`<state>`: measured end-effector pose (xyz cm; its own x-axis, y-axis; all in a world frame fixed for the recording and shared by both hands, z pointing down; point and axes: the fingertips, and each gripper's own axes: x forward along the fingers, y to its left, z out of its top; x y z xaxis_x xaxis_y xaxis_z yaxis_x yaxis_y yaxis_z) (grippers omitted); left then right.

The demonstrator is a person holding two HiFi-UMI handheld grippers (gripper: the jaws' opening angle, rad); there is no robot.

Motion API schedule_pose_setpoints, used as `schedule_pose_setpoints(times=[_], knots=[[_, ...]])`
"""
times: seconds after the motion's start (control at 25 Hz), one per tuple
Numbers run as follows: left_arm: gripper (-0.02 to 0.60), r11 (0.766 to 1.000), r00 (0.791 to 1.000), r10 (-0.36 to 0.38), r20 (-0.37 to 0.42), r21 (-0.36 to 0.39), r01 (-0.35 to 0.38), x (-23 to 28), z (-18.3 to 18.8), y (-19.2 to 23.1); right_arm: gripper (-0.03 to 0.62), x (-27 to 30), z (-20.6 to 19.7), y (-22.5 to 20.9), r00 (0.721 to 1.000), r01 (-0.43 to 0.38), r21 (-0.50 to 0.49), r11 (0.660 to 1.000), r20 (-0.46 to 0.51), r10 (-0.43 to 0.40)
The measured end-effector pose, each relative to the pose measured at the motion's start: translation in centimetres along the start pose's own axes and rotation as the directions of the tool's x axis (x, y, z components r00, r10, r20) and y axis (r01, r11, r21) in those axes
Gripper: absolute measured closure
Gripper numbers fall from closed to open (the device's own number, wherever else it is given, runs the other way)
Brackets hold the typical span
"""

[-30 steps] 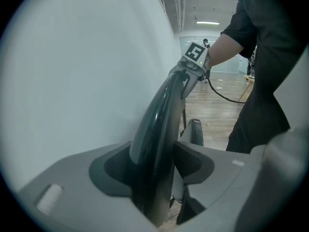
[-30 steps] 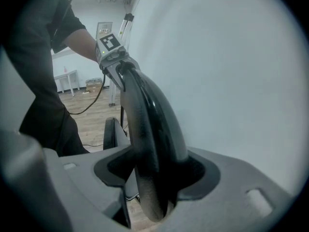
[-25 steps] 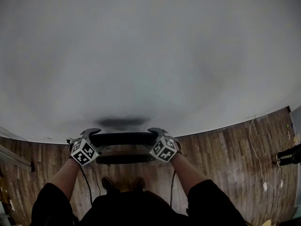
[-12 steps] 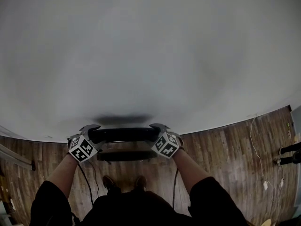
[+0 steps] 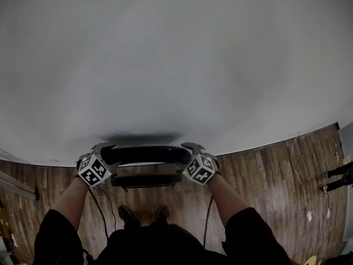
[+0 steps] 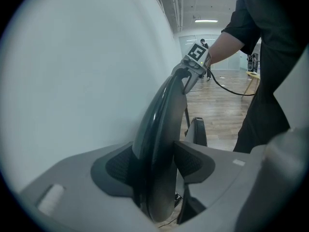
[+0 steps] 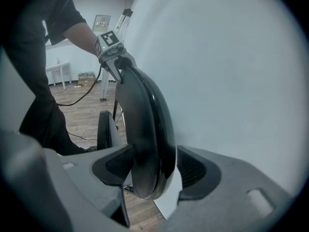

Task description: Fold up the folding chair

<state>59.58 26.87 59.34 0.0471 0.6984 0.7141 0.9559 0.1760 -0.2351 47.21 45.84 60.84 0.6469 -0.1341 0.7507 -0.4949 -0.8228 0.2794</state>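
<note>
There is one folding chair (image 5: pixel 144 167), and it stands right in front of the person, close against a broad white wall (image 5: pixel 176 65) on its far side. From the head view two dark parts of it show, one beyond the other: the curved black backrest (image 5: pixel 144 154) on top and a second dark bar (image 5: pixel 144 180) just nearer and lower. Two tools hold it, one at each end of the backrest. The left tool (image 6: pixel 154 161) is clenched on the left end, its two dark pads (image 6: pixel 118 166) pressed against the glossy rail from both sides. The right tool (image 7: pixel 149 166) is clenched on the right end in the same way, the rail filling the space between its pads (image 7: pixel 116 164). Each tool carries one marker cube, two in all: the left one (image 5: pixel 92 170) and the right one (image 5: pixel 198 169). Two bare forearms reach out to them from black sleeves. Two black cables (image 5: pixel 103 210) hang down from the tools toward the wooden floor (image 5: pixel 265 170), one on each side of the person. Two shoes (image 5: pixel 128 214) stand side by side on the boards, near the chair. One thin pale cord (image 5: pixel 300 175) trails over the floor far off to the right.
</note>
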Motion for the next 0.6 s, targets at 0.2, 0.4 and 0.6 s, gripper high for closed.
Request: schedule_pose_setpoints(times=[0.2, 0.4, 0.6], knots=[[0.324, 1.000, 1.000, -0.002, -0.010, 0.004, 0.002, 0.0, 0.3, 0.2, 0.335, -0.8, 0.1, -0.2, 0.999, 0.050, -0.080, 0.996, -0.014, -0.052], [0.324, 1.000, 1.000, 0.004, -0.026, 0.011, -0.004, 0.2, 0.3, 0.6, 0.370, -1.7, 0.3, -0.7, 0.994, 0.100, -0.147, 0.984, -0.022, -0.104], [0.332, 1.000, 0.999, 0.018, -0.032, 0.020, -0.017, -0.4, 0.2, 1.0, 0.381, -1.5, 0.3, -1.0, 0.993, 0.113, -0.110, 0.988, -0.006, -0.114]])
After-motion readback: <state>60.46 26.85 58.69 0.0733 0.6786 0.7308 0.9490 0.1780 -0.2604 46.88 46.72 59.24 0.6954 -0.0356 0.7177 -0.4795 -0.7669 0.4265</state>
